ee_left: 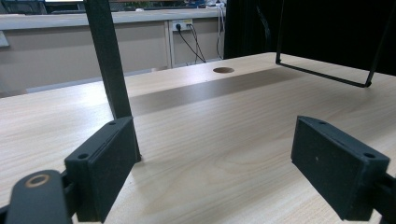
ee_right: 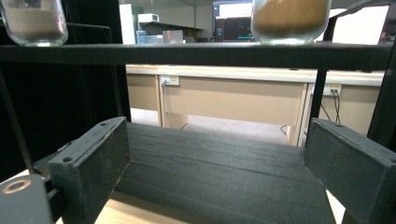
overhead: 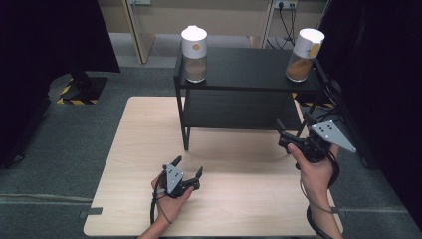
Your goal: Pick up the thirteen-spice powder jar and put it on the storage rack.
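Left tongs low over the near tabletop, jaws spread wide, holding nothing. In the left gripper view the shelf rack's front leg stands just past the left jaw. Right tongs at the rack's right front, jaws wide apart, gripping nothing, level with the lower shelf. Both jars well above and beyond the tongs, on the top shelf of the black rack: left jar, white lid, pale beige powder in the lower part; right jar, white lid, orange-brown powder, tilted in the high view.
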The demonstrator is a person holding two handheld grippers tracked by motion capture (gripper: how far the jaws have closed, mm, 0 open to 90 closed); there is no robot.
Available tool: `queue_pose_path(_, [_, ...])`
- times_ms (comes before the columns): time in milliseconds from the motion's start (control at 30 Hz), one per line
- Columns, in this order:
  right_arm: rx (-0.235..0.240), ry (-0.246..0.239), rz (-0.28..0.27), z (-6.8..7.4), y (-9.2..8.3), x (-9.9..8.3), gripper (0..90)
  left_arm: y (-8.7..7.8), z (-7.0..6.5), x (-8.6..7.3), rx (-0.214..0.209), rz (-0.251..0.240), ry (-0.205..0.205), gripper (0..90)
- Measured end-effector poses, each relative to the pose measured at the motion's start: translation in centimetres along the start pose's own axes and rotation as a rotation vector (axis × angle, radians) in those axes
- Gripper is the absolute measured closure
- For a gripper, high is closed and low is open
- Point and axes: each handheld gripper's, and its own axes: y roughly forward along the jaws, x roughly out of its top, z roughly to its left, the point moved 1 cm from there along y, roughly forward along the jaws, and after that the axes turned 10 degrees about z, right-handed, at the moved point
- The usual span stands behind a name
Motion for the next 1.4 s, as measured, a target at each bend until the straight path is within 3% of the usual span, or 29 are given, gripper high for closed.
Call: queue_pose_path(1400, [0.025,0.049,0.128,-0.7,-0.7,-9.3,7.2,0.0,-0.2,-0.1,0.004,-0.005,0.004,14.0])
